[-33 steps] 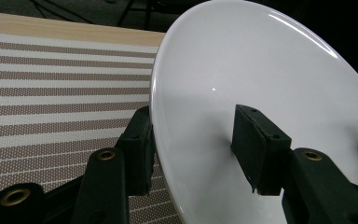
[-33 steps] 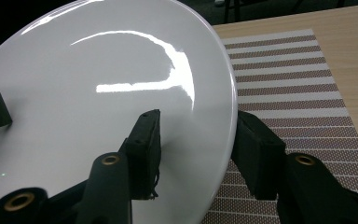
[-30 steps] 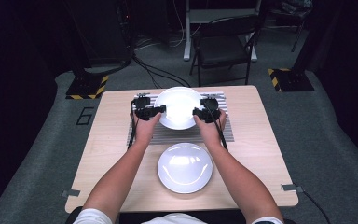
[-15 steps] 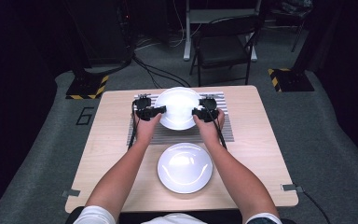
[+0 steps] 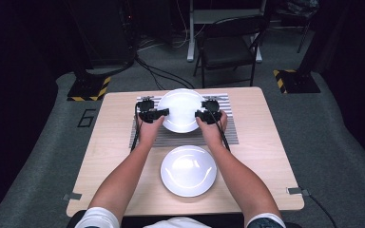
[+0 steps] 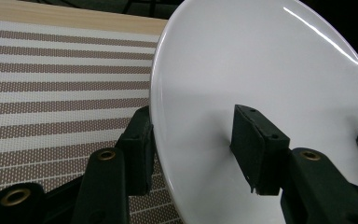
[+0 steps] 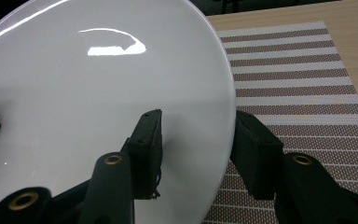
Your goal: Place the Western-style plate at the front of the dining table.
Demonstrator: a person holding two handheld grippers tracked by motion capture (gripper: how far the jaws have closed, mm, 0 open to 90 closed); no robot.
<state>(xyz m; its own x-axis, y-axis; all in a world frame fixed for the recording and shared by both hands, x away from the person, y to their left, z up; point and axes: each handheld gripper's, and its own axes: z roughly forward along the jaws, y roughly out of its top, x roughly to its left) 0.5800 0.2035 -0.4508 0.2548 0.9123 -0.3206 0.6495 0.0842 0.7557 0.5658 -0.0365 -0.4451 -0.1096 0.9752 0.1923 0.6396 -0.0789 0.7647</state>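
A table (image 5: pixel 123 142) stands with a striped placemat (image 5: pixel 218 135) lying on its far half. Over the placemat sits a plate (image 5: pixel 181 109), with the left gripper (image 5: pixel 159 114) at its left rim and the right gripper (image 5: pixel 203 115) at its right rim, one jaw above and one below the rim on each side. A second plate (image 5: pixel 188 170) lies on the table's near half, just before the placemat, between the person's forearms. Behind the table, on the floor, stands a chair (image 5: pixel 228 47).
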